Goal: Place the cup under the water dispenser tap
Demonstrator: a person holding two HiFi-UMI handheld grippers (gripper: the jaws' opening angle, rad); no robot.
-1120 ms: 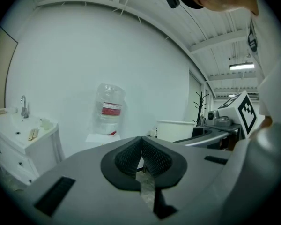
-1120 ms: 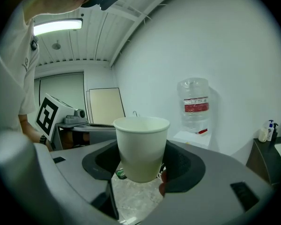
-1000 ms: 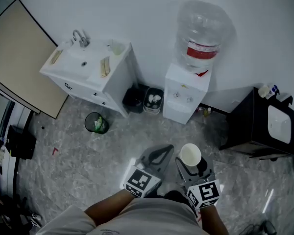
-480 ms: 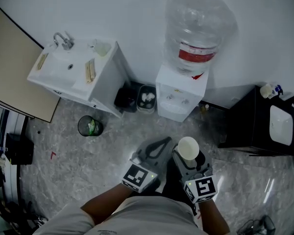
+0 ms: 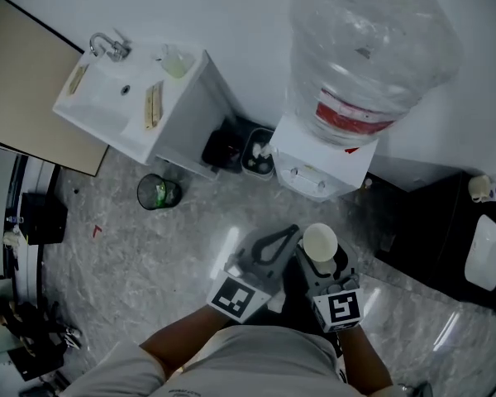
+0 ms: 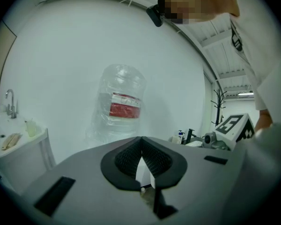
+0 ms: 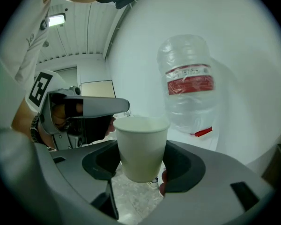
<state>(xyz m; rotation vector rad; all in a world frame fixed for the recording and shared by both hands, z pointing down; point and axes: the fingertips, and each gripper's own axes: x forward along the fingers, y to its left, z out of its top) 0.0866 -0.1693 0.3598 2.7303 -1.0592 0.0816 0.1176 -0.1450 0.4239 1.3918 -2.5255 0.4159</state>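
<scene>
So, the right gripper is clamped around a white paper cup, one jaw on each side of the cup wall. The cup is upright, mouth up, and looks empty in the right gripper view. The left gripper sits at about 9 o'clock from it, just beside it. Its jaws are pinched together at the tips with nothing in them.

In the head view, the water dispenser is at 12 o'clock from the cup, with the big clear bottle with the red label on top. There's a strip of marble floor between them, so the cup isn't under the tap yet. I can't really make out the taps themselves.

Off at 10 o'clock there's a white sink cabinet against the wall. A small bin stands on the floor near its corner.
</scene>
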